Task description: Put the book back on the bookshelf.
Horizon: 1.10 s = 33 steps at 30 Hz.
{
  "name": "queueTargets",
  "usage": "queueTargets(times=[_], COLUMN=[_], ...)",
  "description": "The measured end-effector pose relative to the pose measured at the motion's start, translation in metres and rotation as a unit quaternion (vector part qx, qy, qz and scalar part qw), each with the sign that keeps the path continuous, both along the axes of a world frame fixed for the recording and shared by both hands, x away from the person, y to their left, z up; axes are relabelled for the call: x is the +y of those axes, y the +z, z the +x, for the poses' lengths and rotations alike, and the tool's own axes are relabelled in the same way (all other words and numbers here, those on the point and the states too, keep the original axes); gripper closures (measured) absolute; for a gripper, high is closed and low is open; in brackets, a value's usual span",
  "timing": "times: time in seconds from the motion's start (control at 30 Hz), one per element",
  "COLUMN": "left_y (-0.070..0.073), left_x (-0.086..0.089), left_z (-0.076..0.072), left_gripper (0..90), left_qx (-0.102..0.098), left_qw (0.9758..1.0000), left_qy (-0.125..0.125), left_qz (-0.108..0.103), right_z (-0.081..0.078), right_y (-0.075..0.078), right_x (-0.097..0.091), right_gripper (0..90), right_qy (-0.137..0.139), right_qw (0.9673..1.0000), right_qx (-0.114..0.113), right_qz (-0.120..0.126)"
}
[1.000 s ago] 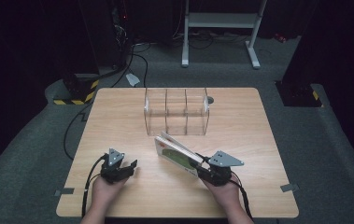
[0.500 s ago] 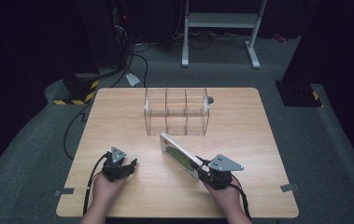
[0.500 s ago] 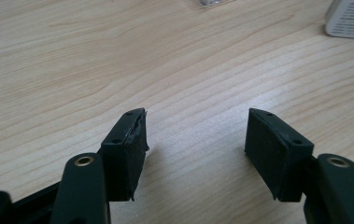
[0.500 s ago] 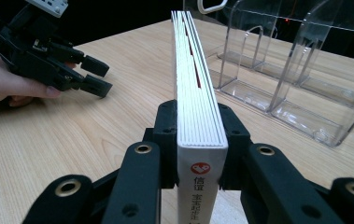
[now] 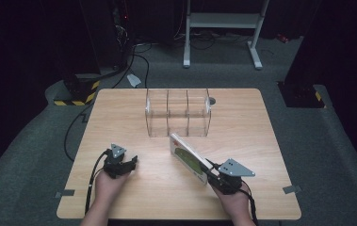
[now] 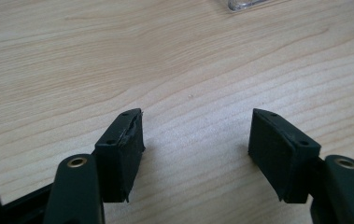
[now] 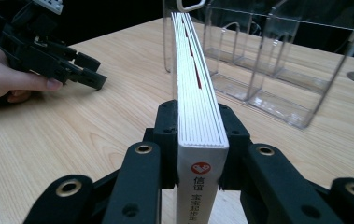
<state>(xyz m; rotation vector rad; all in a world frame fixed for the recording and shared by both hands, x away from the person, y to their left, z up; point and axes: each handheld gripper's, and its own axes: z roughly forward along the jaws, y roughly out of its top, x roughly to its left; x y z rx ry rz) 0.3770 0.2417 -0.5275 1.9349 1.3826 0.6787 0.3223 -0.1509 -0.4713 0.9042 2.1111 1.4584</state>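
Book gripped on edge, ready for the clear rack.

The right gripper (image 7: 198,140) pinches a slim white-paged book (image 5: 188,157) at its spine end; the book hangs above the wooden table (image 5: 261,141), just in front of the clear plastic three-slot organizer (image 5: 178,113) and angled toward it. The left gripper (image 5: 119,162), in front and left of the organizer, rests on the table with jaws spread, having just widened, nothing between them. Next, I judge, the stiff, flat book must be aligned with a narrow slot.

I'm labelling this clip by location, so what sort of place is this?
Probably a lab or studio set up for recording: a lone wooden table on grey carpet, dark surroundings with floor cables, a metal stand behind, and a clear divided organizer.
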Motion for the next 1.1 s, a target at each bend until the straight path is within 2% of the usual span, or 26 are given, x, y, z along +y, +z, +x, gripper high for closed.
queueTargets(times=[0.1,0.23,0.33,0.63,0.77,0.9,1.1], left_y=[0.0,0.0,0.0,-0.001,0.0,0.0,0.0], left_x=[-0.001,-0.001,0.001,0.0,0.0,0.0,-0.001], left_z=[0.002,0.005,0.007,0.007,0.006,0.006,0.005], left_gripper=[33.5,33.2,32.8,32.5,32.6,32.8,32.8], left_qx=[0.001,0.003,0.009,0.009,0.01,0.01,0.01], left_qw=[1.0,1.0,0.9999,0.9999,0.9998,0.9999,0.9998], left_qy=[-0.003,-0.004,-0.002,-0.002,-0.004,-0.003,-0.004], left_qz=[0.006,0.0,-0.013,-0.014,-0.014,-0.013,-0.014], right_z=[-0.002,-0.006,-0.007,-0.007,-0.005,-0.004,0.0], right_y=[0.0,0.001,0.002,0.003,0.002,0.002,0.001], right_x=[-0.007,-0.016,-0.023,-0.036,-0.039,-0.038,-0.033], right_gripper=[74.1,74.0,74.0,73.8,72.4,67.0,63.3], right_qy=[-0.013,-0.033,-0.046,-0.083,-0.085,-0.082,-0.082], right_qw=[0.9999,0.9994,0.9989,0.9963,0.9963,0.9966,0.9966], right_qx=[-0.003,-0.007,-0.007,-0.012,-0.008,-0.005,0.01], right_qz=[-0.002,-0.008,-0.008,-0.019,-0.015,-0.003,-0.005])
